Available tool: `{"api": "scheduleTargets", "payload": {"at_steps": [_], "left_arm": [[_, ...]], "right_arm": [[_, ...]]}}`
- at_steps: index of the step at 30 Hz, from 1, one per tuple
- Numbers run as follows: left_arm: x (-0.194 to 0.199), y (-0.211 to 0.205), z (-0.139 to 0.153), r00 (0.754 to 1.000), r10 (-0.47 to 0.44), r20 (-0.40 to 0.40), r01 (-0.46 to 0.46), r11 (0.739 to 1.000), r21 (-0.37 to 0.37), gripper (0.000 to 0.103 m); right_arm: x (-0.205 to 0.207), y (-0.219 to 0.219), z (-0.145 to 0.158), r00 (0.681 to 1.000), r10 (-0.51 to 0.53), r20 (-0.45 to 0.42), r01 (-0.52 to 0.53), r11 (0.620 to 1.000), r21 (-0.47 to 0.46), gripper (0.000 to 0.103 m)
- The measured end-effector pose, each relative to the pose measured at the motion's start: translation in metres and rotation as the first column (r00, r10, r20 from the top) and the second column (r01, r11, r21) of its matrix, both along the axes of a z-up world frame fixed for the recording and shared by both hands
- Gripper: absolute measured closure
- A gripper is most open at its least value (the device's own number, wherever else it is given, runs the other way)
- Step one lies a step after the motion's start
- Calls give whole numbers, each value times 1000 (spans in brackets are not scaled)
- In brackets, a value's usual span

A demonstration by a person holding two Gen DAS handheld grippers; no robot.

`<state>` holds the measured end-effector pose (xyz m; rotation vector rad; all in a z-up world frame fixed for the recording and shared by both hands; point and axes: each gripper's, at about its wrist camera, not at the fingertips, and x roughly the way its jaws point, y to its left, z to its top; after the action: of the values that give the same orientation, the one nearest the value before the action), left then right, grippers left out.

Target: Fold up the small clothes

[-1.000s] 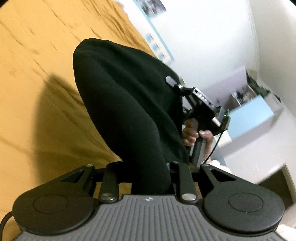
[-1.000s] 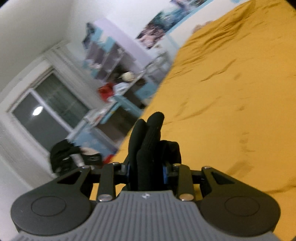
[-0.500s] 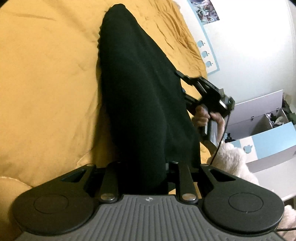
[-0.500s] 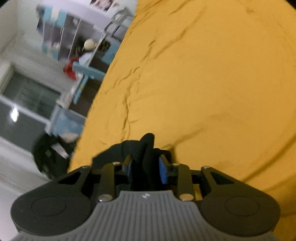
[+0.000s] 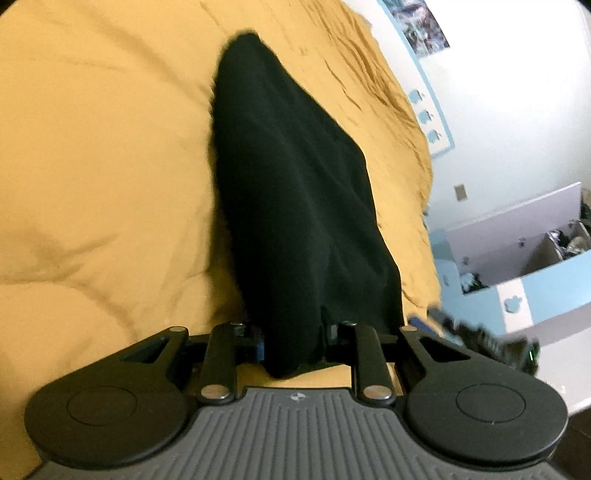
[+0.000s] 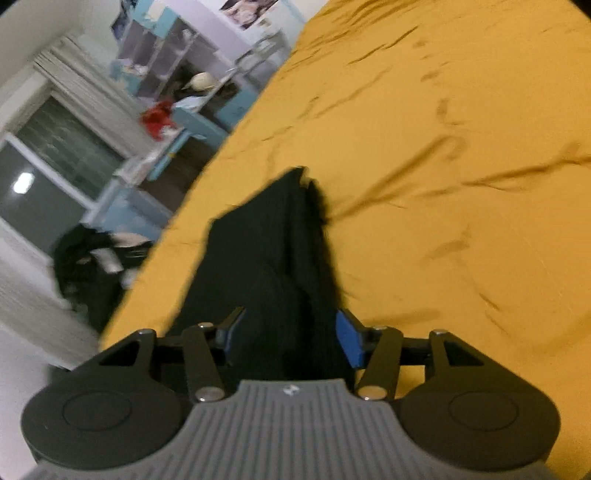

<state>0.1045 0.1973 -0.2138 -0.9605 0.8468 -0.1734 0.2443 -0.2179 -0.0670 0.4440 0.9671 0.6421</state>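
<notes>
A black garment (image 5: 295,192) lies stretched out on the yellow bedcover (image 5: 110,147), running away from my left gripper (image 5: 293,339), which is shut on its near end. In the right wrist view the same black garment (image 6: 269,258) lies folded on the bedcover (image 6: 443,184) near the bed's edge. My right gripper (image 6: 288,339) is opening. The cloth still sits between its jaws, but the blue pads (image 6: 349,343) stand off it. The right gripper (image 5: 472,332) also shows as a blur at the lower right of the left wrist view.
The bed's side edge runs close to the garment's left in the right wrist view. Beyond it stand a blue and white shelf unit (image 5: 535,251), cluttered shelves (image 6: 177,85), a window (image 6: 48,177) and a dark heap (image 6: 88,258). Posters (image 5: 424,26) hang on the wall.
Both grippers came down and the garment went from hanging to lying on the bedcover. The right jaws spread apart off the cloth. The right gripper dropped to the lower right of the left wrist view.
</notes>
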Motion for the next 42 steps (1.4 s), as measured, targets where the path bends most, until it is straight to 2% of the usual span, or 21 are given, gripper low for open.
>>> {"api": "scheduleTargets", "payload": {"at_steps": [2,6,12,15,19,23,28,30,34,37,42], "left_arm": [[-18,3,10,999,38,6,-38,998,43,76],[-43,-4,23,999,40,7,-40,997,61,75],[-39,-10,12,997,65,31,-62,992,-106,76],[-33,-11,7,994,107,31,-103,988,-116,76],[-26,-6,-2,987,161,2,-160,979,-130,76],[-24,-5,-3,982,185,-36,-188,977,-106,76],[-31,-4,-2,972,231,-43,-234,967,-104,76],[-31,-5,-2,971,239,-35,-241,965,-106,76],[-28,-11,-2,964,263,-37,-266,960,-91,75],[-26,-13,-4,958,281,-49,-285,953,-98,72],[-24,-12,-2,961,271,-50,-275,958,-81,70]], "right_arm": [[-25,-4,-3,999,-38,-10,38,999,26,53],[-55,-6,-20,990,-80,-117,101,978,183,52],[-59,-6,-48,942,-146,-304,242,919,311,52],[-57,-4,-45,935,-181,-304,268,923,277,51],[-62,-8,-44,933,-184,-308,274,920,281,49],[-60,-10,-40,934,-203,-295,286,920,270,48],[-57,-23,-25,934,-278,-223,316,935,162,48],[-51,-29,-23,933,-269,-238,304,944,127,47],[-47,-32,-31,927,-203,-315,289,923,254,46],[-47,-18,-38,924,-190,-332,275,934,230,46],[-40,-3,-46,922,-191,-336,280,929,242,46]]}}
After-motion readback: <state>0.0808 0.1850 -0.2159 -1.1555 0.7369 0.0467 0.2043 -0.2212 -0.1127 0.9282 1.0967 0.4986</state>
